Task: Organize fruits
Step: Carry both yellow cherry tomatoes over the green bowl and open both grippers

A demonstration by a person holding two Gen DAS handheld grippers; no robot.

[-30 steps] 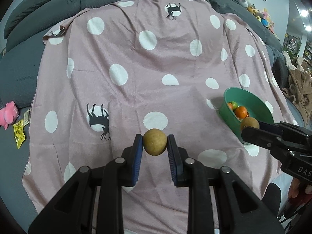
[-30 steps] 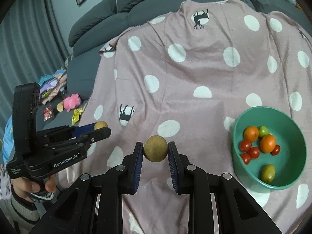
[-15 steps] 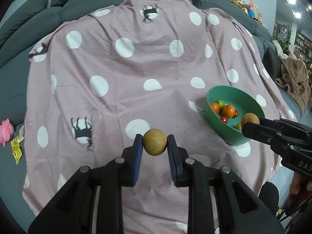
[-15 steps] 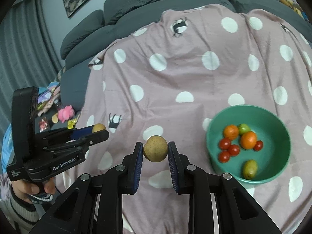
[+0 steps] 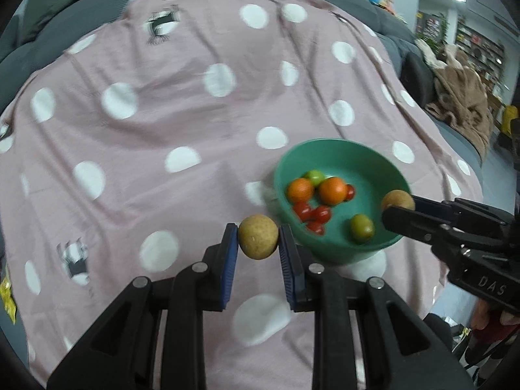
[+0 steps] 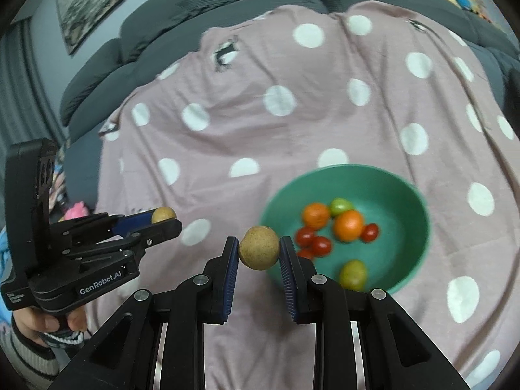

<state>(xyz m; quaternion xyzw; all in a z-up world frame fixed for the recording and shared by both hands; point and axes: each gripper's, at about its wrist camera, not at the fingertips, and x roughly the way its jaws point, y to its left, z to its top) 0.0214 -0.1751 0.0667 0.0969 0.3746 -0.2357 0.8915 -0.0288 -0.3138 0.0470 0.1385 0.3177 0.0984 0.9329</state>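
A grey sofa [image 6: 195,32] draped with a dusty-pink polka-dot blanket [image 5: 182,123] carries the work, its soft cloth lying in shallow folds. Toward the blanket's right edge sits a smooth green bowl [image 5: 328,152], round and deep, already holding two glossy oranges [image 5: 332,189], several small red cherry tomatoes [image 5: 321,214], and two greenish fruits [image 5: 361,228]. The left gripper [image 5: 258,243] pinches a round, tan, rough-skinned fruit [image 5: 258,241] between its blue pads, held in the air just beside the bowl's near-left rim. The right gripper [image 6: 259,253] is clamped on a second tan fruit [image 6: 259,252] of the same matte, speckled look, hanging over the bowl's near rim. No loose fruit shows on the blanket in either view, so the sorting looks nearly finished: these two pieces seem to be the last, each wanting only to be carried over the bowl and released.
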